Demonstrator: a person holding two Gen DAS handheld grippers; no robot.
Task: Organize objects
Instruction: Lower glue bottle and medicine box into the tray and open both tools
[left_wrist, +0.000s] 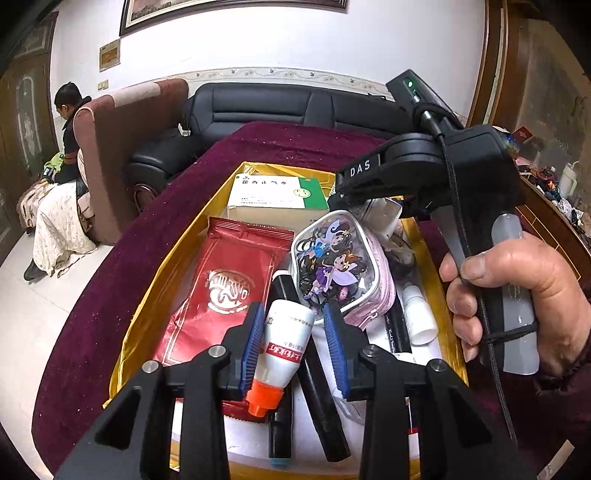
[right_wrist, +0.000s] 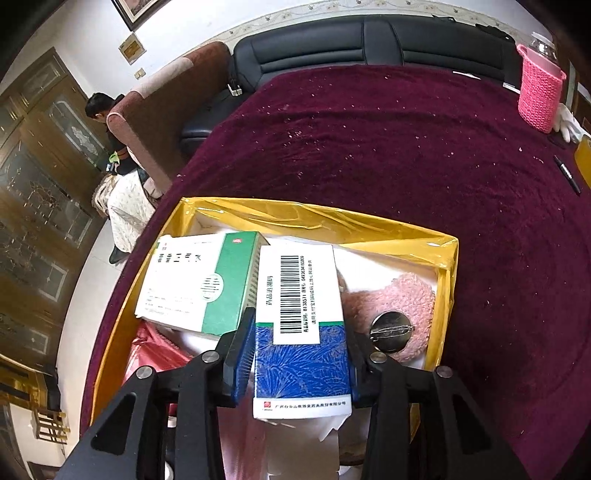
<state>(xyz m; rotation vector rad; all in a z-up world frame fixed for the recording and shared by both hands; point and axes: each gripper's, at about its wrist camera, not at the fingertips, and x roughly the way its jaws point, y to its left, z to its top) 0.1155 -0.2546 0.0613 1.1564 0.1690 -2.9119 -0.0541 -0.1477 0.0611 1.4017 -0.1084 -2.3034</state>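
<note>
Two views: left gripper (left_wrist: 291, 347) jaws loosely flank a white orange-capped bottle (left_wrist: 282, 347); only the right view shows right gripper (right_wrist: 301, 360) clasping a blue-and-white barcoded carton (right_wrist: 301, 332).

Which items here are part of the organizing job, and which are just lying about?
In the job:
- yellow box
- white bottle with orange cap, between the left gripper pads
- blue-and-white medicine carton, in the right gripper
- green-and-white medicine box
- red foil pouch
- cartoon zip pouch

Lying about:
- pink knitted bottle sleeve
- black pen on the cloth
- black sofa
</note>
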